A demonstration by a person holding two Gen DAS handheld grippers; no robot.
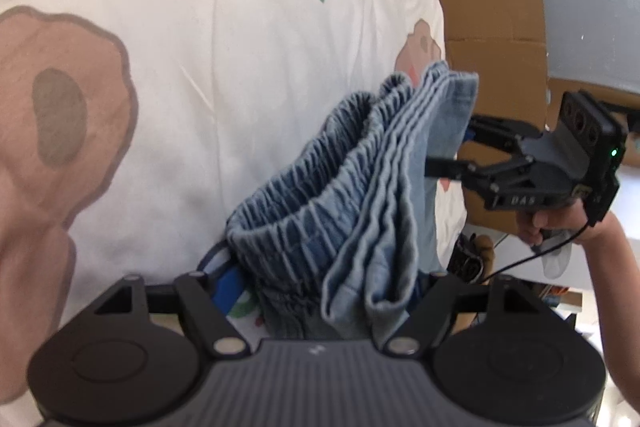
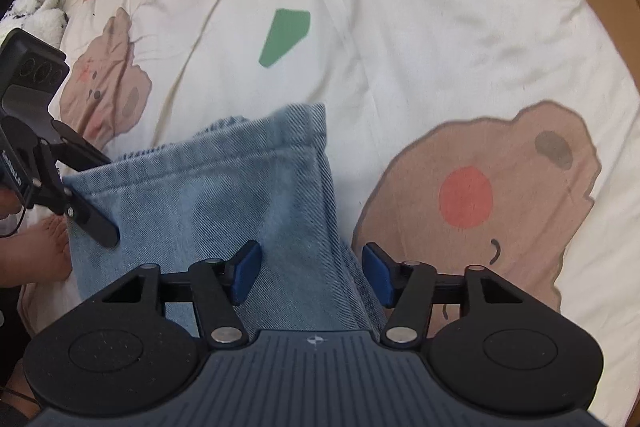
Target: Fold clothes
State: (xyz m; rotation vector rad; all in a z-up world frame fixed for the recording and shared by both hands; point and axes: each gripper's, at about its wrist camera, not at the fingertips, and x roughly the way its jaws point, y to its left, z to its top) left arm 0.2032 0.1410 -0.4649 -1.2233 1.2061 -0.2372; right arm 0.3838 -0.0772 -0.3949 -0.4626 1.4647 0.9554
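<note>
Both your jaws stand open: the right gripper [image 2: 312, 273] straddles the jeans [image 2: 224, 203] without pinching, the left gripper [image 2: 102, 199] likewise at their edge. The jeans lie folded on the sheet [image 2: 420, 27]; judging by that, little remains beyond tidying.

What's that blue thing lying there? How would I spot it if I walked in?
Look at the cream bedspread printed with brown bears and green shapes. On it, between the two black handheld grippers, lies a folded pair of light blue denim trousers. It is the only blue, ribbed-weave cloth there, with a gathered elastic waistband.
</note>
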